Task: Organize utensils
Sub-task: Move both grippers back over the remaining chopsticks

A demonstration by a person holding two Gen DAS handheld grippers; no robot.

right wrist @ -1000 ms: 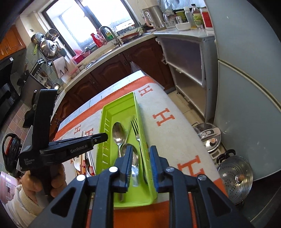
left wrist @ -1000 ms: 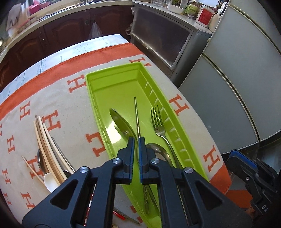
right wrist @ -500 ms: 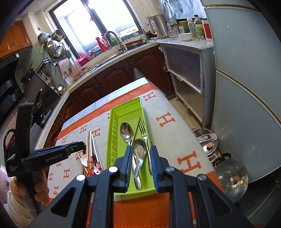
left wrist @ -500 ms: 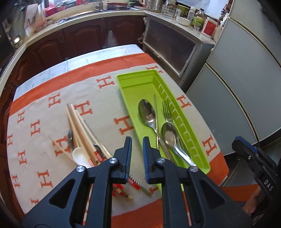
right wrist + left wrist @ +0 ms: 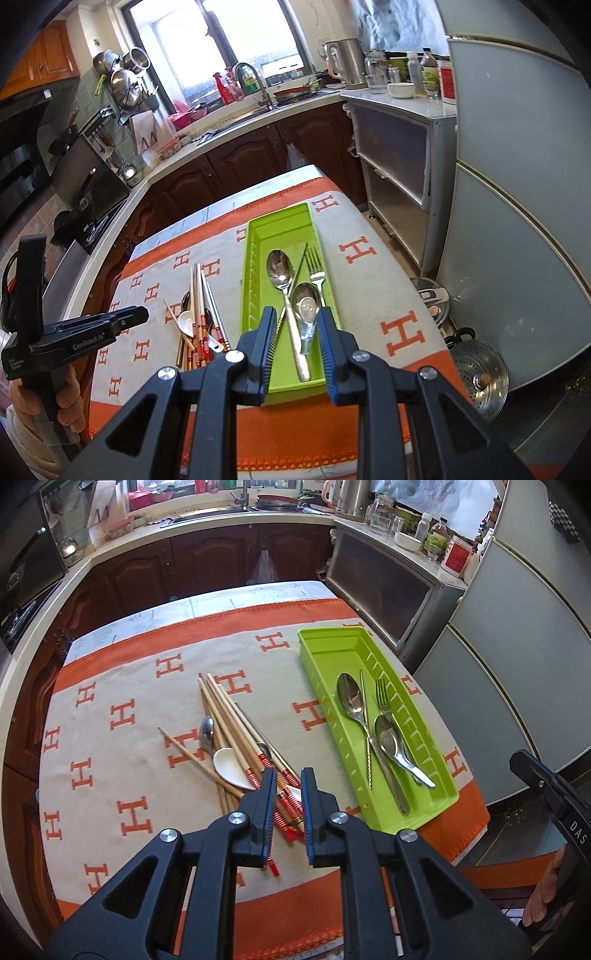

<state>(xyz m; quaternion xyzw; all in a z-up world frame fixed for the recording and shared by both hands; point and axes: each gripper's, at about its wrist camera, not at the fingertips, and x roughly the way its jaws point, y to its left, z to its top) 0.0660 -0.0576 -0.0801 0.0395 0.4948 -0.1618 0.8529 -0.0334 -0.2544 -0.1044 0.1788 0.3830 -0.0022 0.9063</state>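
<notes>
A lime green tray [image 5: 332, 653] lies on the right of the cloth. It holds two metal spoons [image 5: 352, 698], a fork [image 5: 384, 698] and a thin metal chopstick [image 5: 365, 716]. Left of it lies a loose pile of wooden chopsticks [image 5: 229, 720] with a white ceramic spoon [image 5: 229, 764] and a small metal spoon [image 5: 206, 731]. My left gripper [image 5: 289, 775] hangs above the near end of that pile, jaws slightly apart and empty. My right gripper [image 5: 297, 314] hovers over the tray's [image 5: 280, 225] near end; its jaws are opening with nothing between them.
The orange-and-beige cloth [image 5: 129, 709] covers a table ending just past the tray. A grey fridge [image 5: 517, 221] and cabinet [image 5: 395, 147] stand to the right, with pots [image 5: 476, 365] on the floor. A hand holds the left gripper [image 5: 125, 317] at the pile's left.
The left gripper, shut above the tray a second ago, has drawn back left and up over the pile with its jaws parted. The right gripper rose slightly and widened.
</notes>
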